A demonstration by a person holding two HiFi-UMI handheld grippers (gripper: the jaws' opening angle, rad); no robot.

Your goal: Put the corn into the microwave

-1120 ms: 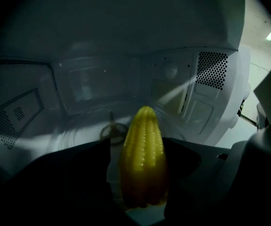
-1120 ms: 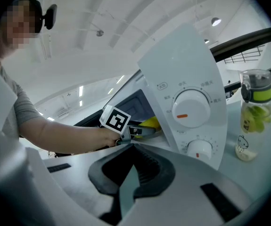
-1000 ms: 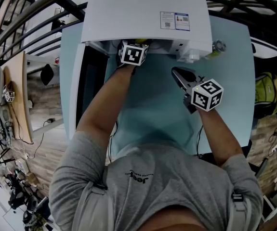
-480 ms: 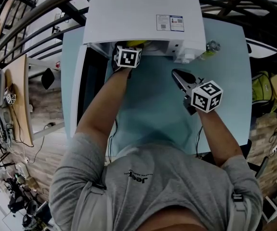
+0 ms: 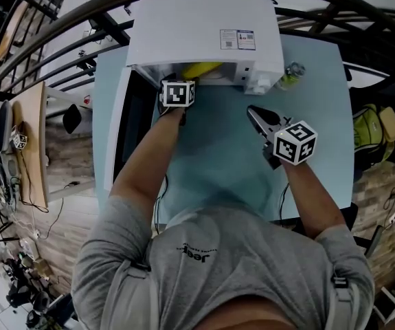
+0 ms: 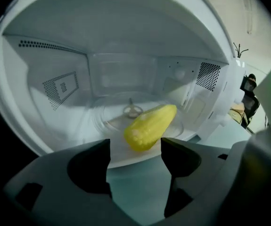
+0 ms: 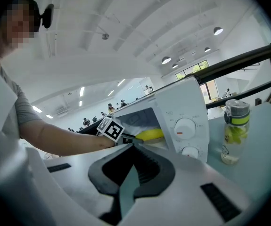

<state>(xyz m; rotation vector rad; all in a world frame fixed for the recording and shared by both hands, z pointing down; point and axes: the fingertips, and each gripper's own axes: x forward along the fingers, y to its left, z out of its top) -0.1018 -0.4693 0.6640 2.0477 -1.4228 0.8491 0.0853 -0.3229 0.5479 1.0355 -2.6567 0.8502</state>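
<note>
The yellow corn (image 6: 150,126) lies on its side on the glass plate inside the white microwave (image 5: 204,33); it also shows in the head view as corn (image 5: 200,69) and in the right gripper view as corn (image 7: 149,135). My left gripper (image 6: 135,147) is open just outside the oven's mouth, with the corn lying beyond its jaws and nothing between them. In the head view the left gripper (image 5: 175,82) sits at the opening's left side. My right gripper (image 5: 252,110) hovers over the table to the right of the opening, shut and empty, and appears as the right gripper (image 7: 132,147) in its own view.
The microwave door (image 5: 125,129) hangs open to the left of the oven. A bottle with a green band (image 5: 290,75) stands right of the microwave, seen as the bottle (image 7: 234,131) beside the control knobs. The pale blue table (image 5: 218,157) stretches in front.
My left gripper has drawn back a little out of the microwave, towards the left, leaving the corn on the plate. The right gripper has stayed in place.
</note>
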